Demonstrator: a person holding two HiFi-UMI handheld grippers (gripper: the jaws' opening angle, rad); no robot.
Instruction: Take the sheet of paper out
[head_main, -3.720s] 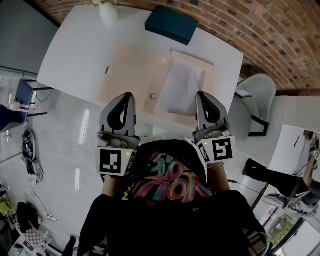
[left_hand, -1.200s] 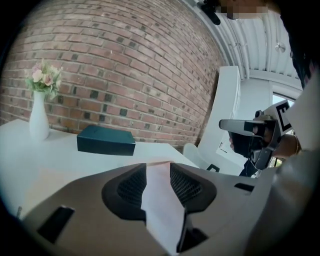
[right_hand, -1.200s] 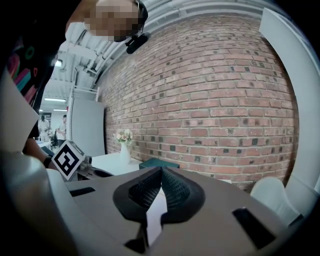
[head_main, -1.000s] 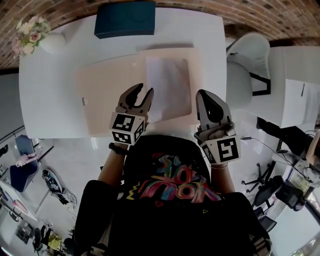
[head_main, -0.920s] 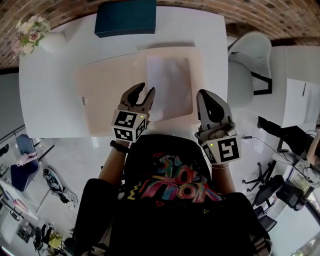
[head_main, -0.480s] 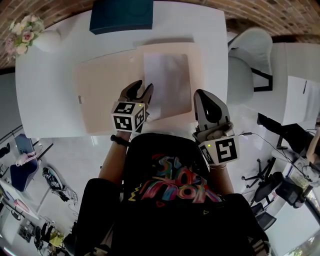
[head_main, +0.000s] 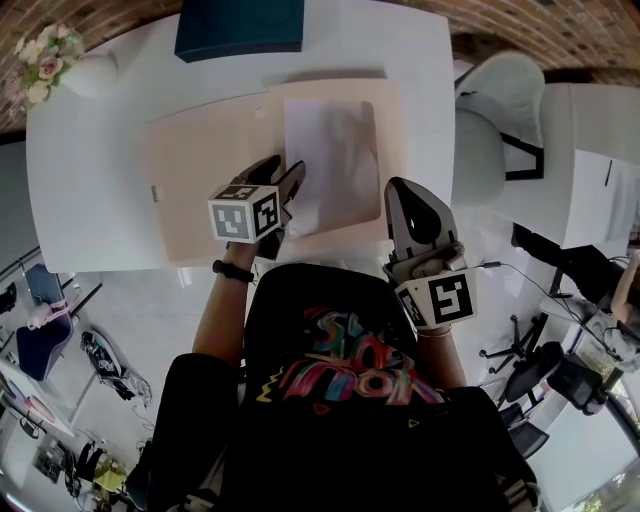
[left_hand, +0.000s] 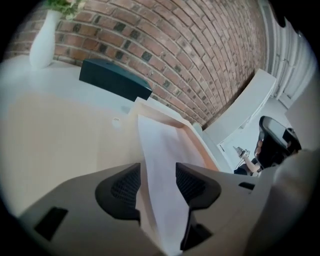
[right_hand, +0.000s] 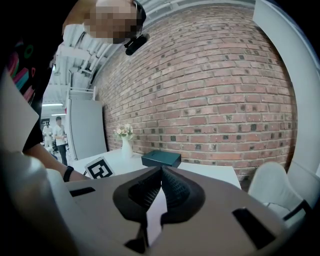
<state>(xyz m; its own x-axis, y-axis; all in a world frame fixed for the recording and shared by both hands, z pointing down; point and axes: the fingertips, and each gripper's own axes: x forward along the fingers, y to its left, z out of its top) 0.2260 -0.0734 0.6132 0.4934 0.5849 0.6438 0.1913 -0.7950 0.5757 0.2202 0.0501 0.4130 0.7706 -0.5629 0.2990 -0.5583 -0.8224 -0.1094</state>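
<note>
A white sheet of paper (head_main: 335, 150) lies on the right half of an open peach folder (head_main: 200, 170) on the white table. My left gripper (head_main: 285, 178) is low over the sheet's near left corner. In the left gripper view the sheet (left_hand: 165, 145) runs between the jaws of the left gripper (left_hand: 157, 167). They have just been opening and stand wide, with the pads (left_hand: 125, 187) clear of the paper. My right gripper (head_main: 405, 188) hovers near the table's front edge to the right of the folder. Its jaws are shut, the tips meeting on nothing in the right gripper (right_hand: 161, 170) view.
A dark teal box (head_main: 240, 25) sits at the table's far edge, and a white vase of flowers (head_main: 60, 70) stands at the far left corner. A white chair (head_main: 490, 130) is beside the table's right side. A brick wall runs behind the table.
My left gripper has sunk toward the folder and rolled, so its marker cube now faces up, and its jaws stand wider. The right gripper has stayed put.
</note>
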